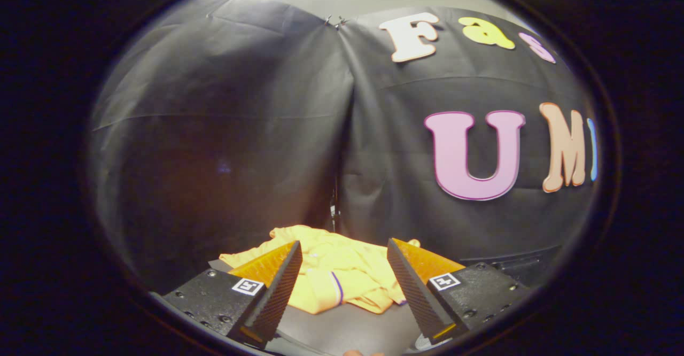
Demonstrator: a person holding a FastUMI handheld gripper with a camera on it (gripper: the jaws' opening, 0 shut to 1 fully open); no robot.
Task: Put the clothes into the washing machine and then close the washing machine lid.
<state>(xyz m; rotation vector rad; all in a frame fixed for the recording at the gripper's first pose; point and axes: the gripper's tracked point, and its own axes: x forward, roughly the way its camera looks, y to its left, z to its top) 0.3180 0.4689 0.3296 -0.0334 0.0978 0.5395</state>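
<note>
I am holding my gripper point(344, 252) wide open and gripping nothing, above the crumpled yellow shirt point(336, 270) lying between its fingers.

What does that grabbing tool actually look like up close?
The gripper has two wedge-shaped fingers that taper forward, their inner faces finely ridged. Each is mounted on a dark, speckled block fastened with small screws and carries a little square black-and-white marker. The fingers stand apart, open.

The crumpled garment point(342, 270) is bright yellow-orange with a thin purple stripe along 1 edge. It lies on a dark grey surface point(342, 326). The booth wall point(224, 131) is black cloth.
</note>
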